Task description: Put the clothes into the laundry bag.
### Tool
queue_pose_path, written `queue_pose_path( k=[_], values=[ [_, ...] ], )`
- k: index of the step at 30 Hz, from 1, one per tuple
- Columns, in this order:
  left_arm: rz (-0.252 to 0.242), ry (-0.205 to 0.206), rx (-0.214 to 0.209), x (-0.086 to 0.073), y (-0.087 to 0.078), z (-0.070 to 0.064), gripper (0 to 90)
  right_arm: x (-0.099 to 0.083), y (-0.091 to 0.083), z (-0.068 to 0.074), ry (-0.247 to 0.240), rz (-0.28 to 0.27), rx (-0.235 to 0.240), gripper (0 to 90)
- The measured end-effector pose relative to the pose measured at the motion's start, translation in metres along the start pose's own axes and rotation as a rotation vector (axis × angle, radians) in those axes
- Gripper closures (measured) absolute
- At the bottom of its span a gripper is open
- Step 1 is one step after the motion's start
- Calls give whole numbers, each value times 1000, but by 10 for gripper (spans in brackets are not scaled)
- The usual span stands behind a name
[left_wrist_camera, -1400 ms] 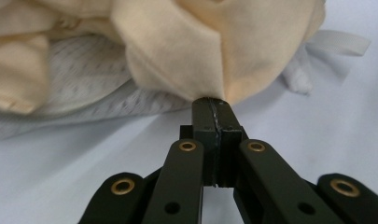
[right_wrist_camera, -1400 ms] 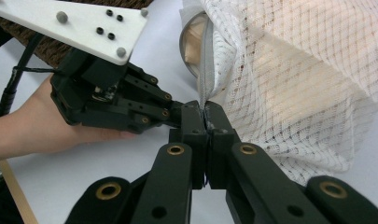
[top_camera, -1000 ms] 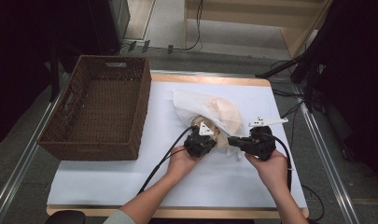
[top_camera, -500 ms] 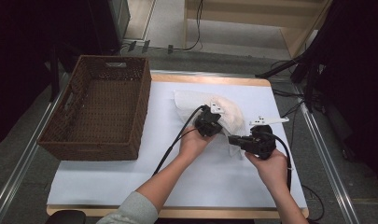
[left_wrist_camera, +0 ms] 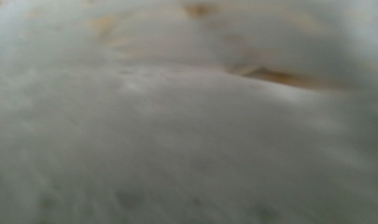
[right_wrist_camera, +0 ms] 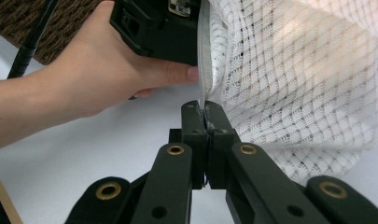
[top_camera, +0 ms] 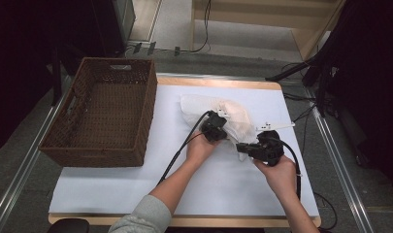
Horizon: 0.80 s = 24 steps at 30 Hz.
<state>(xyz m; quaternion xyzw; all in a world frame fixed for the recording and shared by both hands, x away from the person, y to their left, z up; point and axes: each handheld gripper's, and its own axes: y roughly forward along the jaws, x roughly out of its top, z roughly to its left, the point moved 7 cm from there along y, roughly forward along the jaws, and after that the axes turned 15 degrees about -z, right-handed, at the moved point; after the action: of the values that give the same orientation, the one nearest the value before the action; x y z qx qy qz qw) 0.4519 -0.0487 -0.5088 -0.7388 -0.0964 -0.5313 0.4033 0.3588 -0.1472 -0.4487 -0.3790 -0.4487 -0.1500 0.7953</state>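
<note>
A white mesh bag (top_camera: pixel 240 115) with something pale orange inside lies on the white table top (top_camera: pixel 160 179), right of centre. My right gripper (top_camera: pixel 242 147) is at the bag's near edge. In the right gripper view it (right_wrist_camera: pixel 205 109) is shut on the bag's grey zipper edge (right_wrist_camera: pixel 204 70), and the mesh (right_wrist_camera: pixel 294 84) hangs to its right. My left gripper (top_camera: pixel 217 127) is pushed against the bag's near side with its jaws hidden in the fabric. The left gripper view is a blur of white cloth (left_wrist_camera: pixel 177 140) with an orange patch (left_wrist_camera: pixel 275 77).
A brown wicker basket (top_camera: pixel 149 111) stands on the left of the table, empty as far as I can see. The person's left hand (right_wrist_camera: pixel 98 79) holds the left gripper's body (right_wrist_camera: pixel 154 28) close to my right jaws. Cables trail over the table's near side.
The left gripper has moved away from the person and to the right, from the bag's front edge up onto the bag. The right gripper has kept its hold and place.
</note>
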Motion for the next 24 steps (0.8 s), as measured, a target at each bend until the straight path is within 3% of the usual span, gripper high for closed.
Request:
queue_pose_path(
  k=[7, 13, 20, 24],
  values=[
    [9, 21, -89, 0, -25, -6, 774, 1, -2, -2, -3, -10, -1, 899],
    [2, 2, -141, -6, -44, -8, 689, 1, -3, -2, -1, -14, -3, 899],
    [37, 42, -158, -21, -51, -11, 579, 2, -4, -2, -2, -16, -3, 898],
    [67, 71, -136, -32, -43, -9, 578, 2, -3, -2, 0, -16, 0, 898]
  ],
)
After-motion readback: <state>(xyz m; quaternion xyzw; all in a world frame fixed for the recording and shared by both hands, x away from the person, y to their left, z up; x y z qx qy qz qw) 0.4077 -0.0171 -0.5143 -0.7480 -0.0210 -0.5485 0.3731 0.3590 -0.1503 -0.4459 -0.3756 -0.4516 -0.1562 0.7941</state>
